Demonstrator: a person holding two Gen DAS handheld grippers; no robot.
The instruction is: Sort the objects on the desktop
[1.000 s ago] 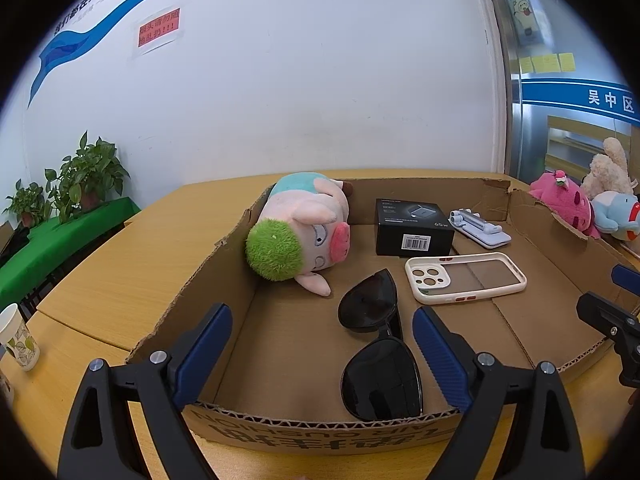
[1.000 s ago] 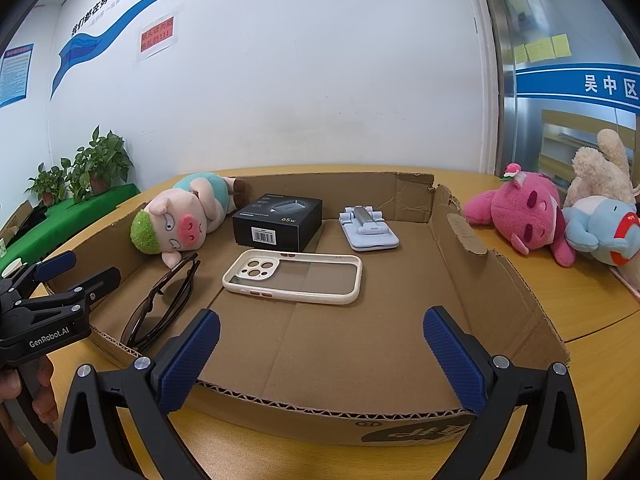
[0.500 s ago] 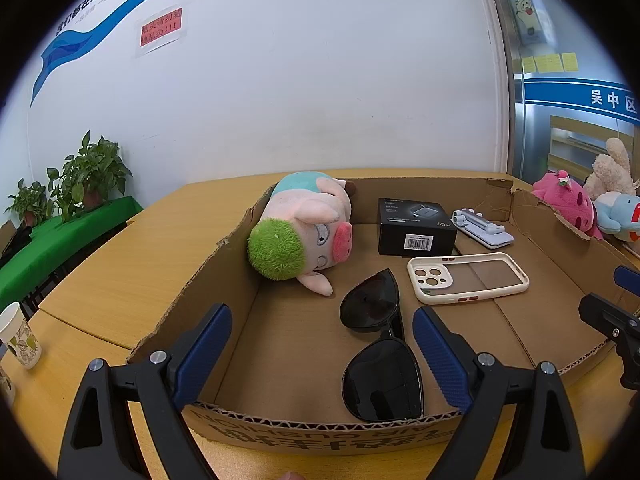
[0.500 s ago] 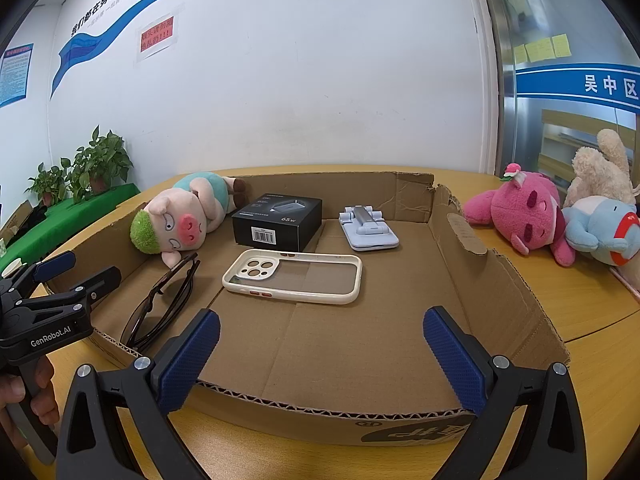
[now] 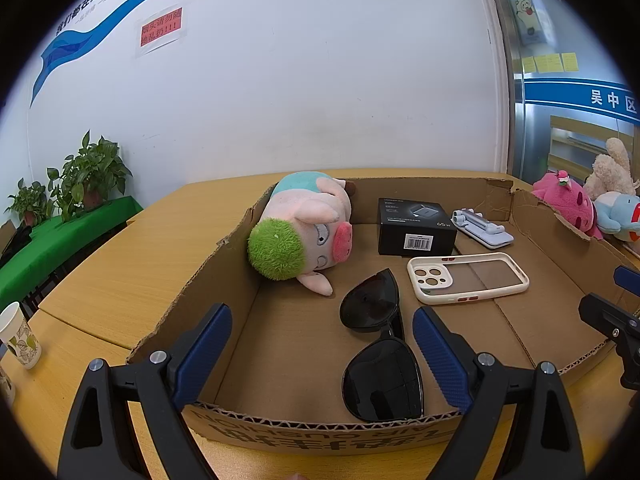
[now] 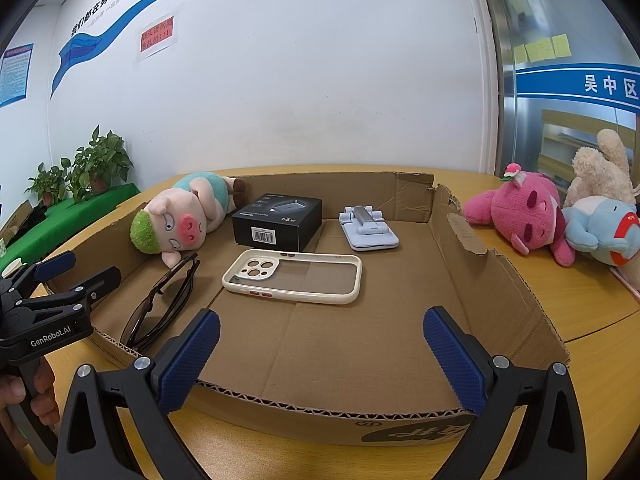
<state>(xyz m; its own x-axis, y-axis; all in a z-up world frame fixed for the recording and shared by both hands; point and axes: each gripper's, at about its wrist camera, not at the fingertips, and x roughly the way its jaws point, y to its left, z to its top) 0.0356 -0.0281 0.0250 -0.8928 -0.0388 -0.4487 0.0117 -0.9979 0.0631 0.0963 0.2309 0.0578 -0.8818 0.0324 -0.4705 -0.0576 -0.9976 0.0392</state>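
Your left gripper and right gripper both tilt slightly downward over the cardboard tray's near edge, jaws spread, gripping nothing.

Our black plastic left gripper and matching right gripper: blue textured pads inside the jaws, silver screws behind, white "GenRobot.AI" lettering.

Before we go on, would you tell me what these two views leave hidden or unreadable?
- Sunglasses: right wrist view, near end hidden behind the cardboard box front wall.
- Cream plush: both views, cut off by the right edge.
- Black box label: small print unreadable in both views.
- Paper cup: left wrist view, partly cut by the fisheye rim.
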